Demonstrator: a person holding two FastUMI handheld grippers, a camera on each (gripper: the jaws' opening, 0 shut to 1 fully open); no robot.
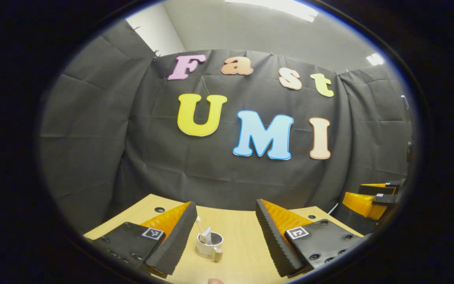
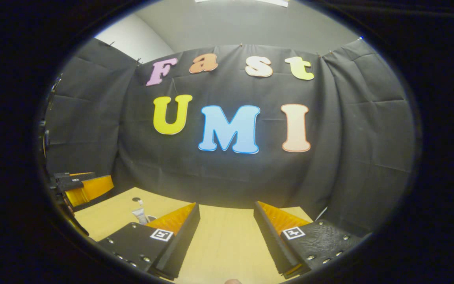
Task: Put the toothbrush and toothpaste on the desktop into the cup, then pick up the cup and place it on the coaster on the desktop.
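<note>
Currently left gripper (image 1: 224, 232) wide open above the desktop (image 1: 246, 252), holding nothing, white cup (image 1: 210, 245) with toothbrush (image 1: 199, 225) and toothpaste (image 1: 206, 235) standing between its 2 fingers, right gripper (image 2: 226, 228) likewise open, empty.

Light wood desktop (image 1: 246, 252) across bottom of frame; white cup (image 1: 210, 244) stands on it at lower centre, toothbrush (image 1: 199, 225) and toothpaste (image 1: 206, 235) inside.

A white cup (image 1: 210, 244) with a handle stands upright on the wooden counter (image 1: 242, 236). A toothbrush (image 1: 200, 225) and a toothpaste tube (image 1: 206, 236) lean inside it, their tops sticking out.
</note>
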